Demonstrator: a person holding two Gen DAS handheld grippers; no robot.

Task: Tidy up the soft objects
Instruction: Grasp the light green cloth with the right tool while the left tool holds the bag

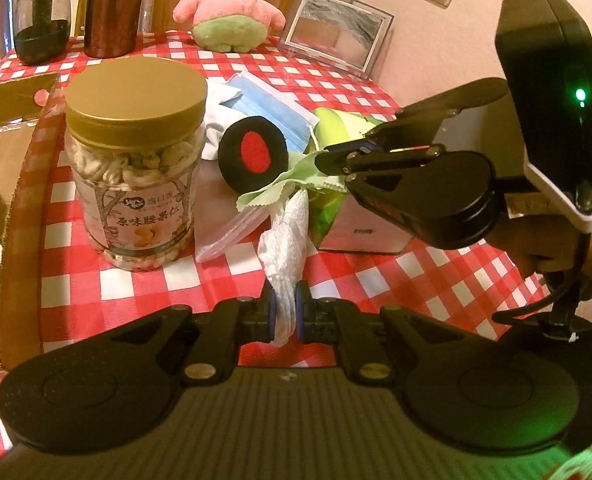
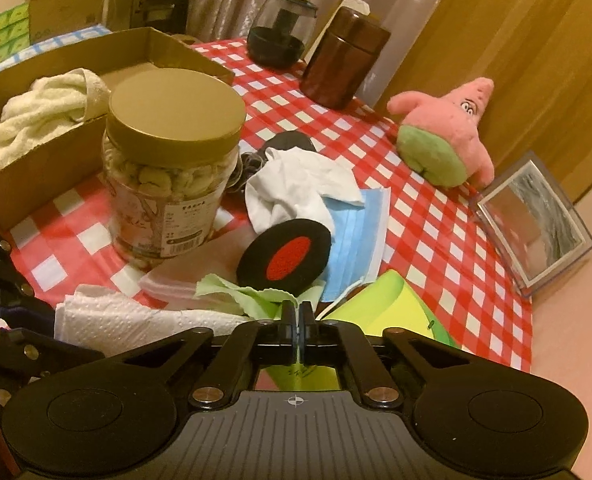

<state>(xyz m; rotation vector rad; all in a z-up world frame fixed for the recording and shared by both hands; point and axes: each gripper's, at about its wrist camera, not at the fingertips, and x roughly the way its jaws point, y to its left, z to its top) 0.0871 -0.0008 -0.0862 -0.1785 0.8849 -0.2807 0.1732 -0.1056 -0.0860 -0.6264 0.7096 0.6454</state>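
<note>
My left gripper (image 1: 284, 312) is shut on a white paper towel (image 1: 288, 236), which also shows in the right wrist view (image 2: 136, 320). My right gripper (image 2: 297, 320) is shut on a light green cloth (image 2: 240, 294); in the left wrist view the gripper (image 1: 323, 158) pinches the cloth (image 1: 272, 190) from the right. Near them lie a black and red round pad (image 1: 252, 154) (image 2: 288, 254), a blue face mask (image 1: 268, 106) (image 2: 359, 240) and a white cloth (image 2: 296, 188). A pink star plush (image 1: 232, 8) (image 2: 447, 132) sits at the back.
A nut jar with a gold lid (image 1: 136, 160) (image 2: 172, 172) stands on the red checked tablecloth (image 1: 435, 272). A cardboard box (image 2: 48, 168) at the left holds a cream towel (image 2: 44, 108). A brown canister (image 2: 341, 58), a dark glass holder (image 2: 280, 34) and a small mirror (image 2: 535, 224) stand behind.
</note>
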